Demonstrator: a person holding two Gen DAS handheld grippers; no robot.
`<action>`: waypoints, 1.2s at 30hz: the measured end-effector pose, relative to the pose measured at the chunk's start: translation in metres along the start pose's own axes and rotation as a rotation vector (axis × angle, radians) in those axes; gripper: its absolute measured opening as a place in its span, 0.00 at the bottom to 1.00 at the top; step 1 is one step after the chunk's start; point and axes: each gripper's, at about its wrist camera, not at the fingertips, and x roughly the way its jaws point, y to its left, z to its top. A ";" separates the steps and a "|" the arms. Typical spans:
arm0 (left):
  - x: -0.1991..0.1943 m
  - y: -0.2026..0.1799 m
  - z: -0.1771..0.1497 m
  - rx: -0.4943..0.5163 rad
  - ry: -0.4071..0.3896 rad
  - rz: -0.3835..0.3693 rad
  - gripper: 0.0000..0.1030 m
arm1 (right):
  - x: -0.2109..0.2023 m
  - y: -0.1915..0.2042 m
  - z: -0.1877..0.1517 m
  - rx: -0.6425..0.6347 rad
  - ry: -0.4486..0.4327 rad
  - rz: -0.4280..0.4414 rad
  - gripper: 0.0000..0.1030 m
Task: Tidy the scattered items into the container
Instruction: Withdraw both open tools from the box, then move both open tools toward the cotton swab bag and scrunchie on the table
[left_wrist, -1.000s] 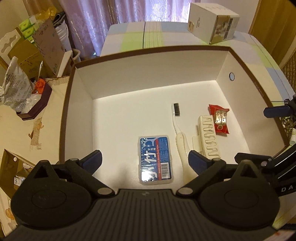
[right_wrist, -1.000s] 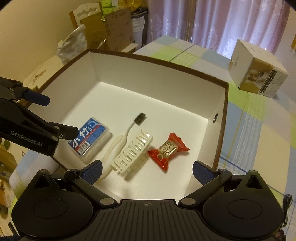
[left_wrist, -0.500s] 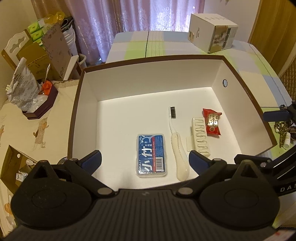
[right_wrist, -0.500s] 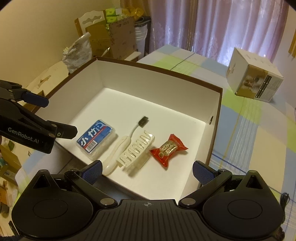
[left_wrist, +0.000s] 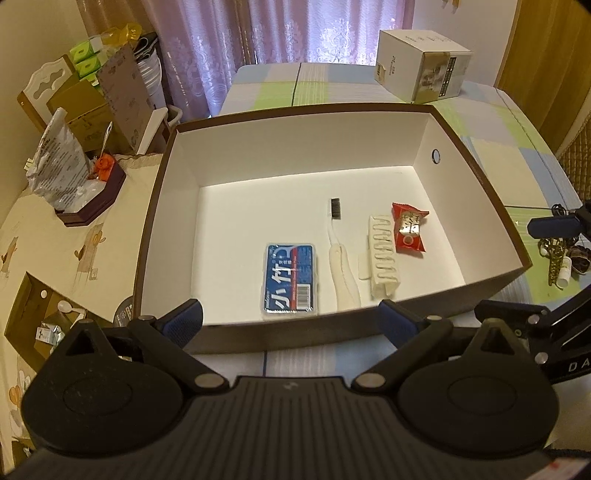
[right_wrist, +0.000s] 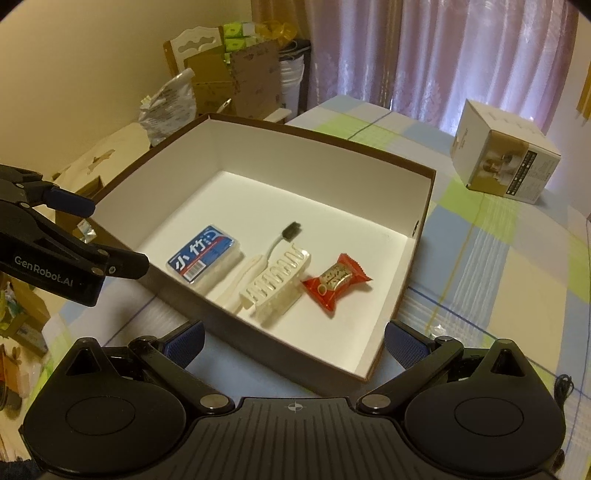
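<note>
At frame centre, the brown box (left_wrist: 476, 177) holds a floss-pick case (left_wrist: 290, 278), toothbrush (left_wrist: 338, 254), hair claw (left_wrist: 382, 254) and candy (left_wrist: 408, 230). All look light; the crinkly candy wrapper seems slippery, best pinched mid-body. The left gripper (left_wrist: 290, 321) and right gripper (right_wrist: 293, 338) both stand apart, empty.

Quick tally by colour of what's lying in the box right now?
Blue: 1, the floss pick case
White: 2, the toothbrush and hair claw clip
Red: 1, the candy packet
Total: 4, all in the box

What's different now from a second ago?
Both grippers, left and right, drew back from over the box, open and empty. Its near wall now shows. The floss case, toothbrush, hair clip and candy stayed put.
</note>
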 end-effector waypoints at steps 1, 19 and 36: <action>-0.001 -0.002 -0.002 -0.003 0.001 0.002 0.96 | -0.002 -0.001 -0.002 -0.002 0.000 0.002 0.98; -0.019 -0.063 -0.045 -0.028 0.032 -0.018 0.96 | -0.039 -0.038 -0.059 0.042 0.018 0.032 0.98; -0.011 -0.151 -0.058 0.054 0.065 -0.096 0.96 | -0.081 -0.094 -0.117 0.167 0.052 -0.017 0.98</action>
